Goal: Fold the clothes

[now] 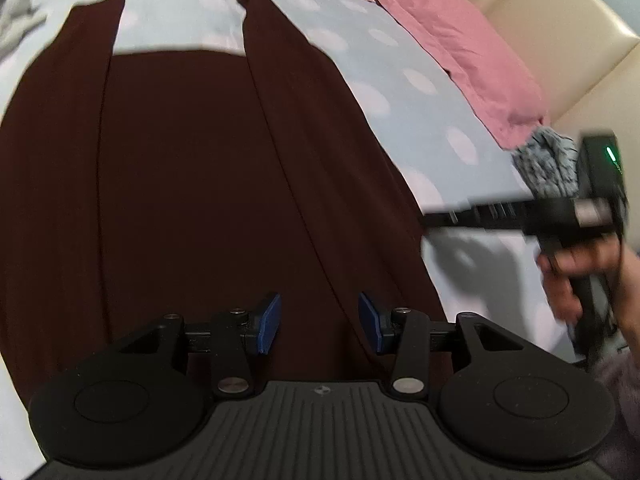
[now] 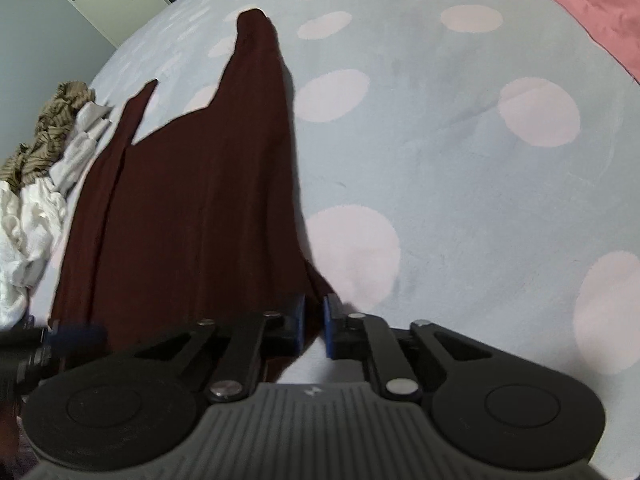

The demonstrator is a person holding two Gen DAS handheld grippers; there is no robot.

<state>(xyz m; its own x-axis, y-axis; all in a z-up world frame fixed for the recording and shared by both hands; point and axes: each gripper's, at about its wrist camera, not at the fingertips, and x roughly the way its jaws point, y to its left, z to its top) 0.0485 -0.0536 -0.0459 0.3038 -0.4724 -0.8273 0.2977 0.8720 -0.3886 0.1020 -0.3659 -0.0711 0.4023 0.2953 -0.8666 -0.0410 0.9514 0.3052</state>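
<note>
A dark maroon garment point(image 1: 192, 184) lies spread flat on the bed, its two sleeves laid lengthwise toward the far end. My left gripper point(image 1: 319, 323) hovers open over the garment's near edge, its blue pads wide apart with nothing between them. In the right wrist view the same garment point(image 2: 192, 208) stretches away to the left. My right gripper point(image 2: 315, 324) is shut on its near right corner, a fold of maroon cloth pinched between the pads. A hand point(image 1: 576, 276) holds the right gripper point(image 1: 432, 220) at the garment's right edge. The left gripper point(image 2: 76, 338) shows blurred at the lower left.
The bed has a light blue sheet with white dots point(image 2: 460, 168). A pink pillow point(image 1: 452, 48) and a cream headboard point(image 1: 560, 32) lie to the right. A grey knit item point(image 1: 548, 164) sits by the pillow. White and striped brown clothes point(image 2: 36, 184) are heaped at the left.
</note>
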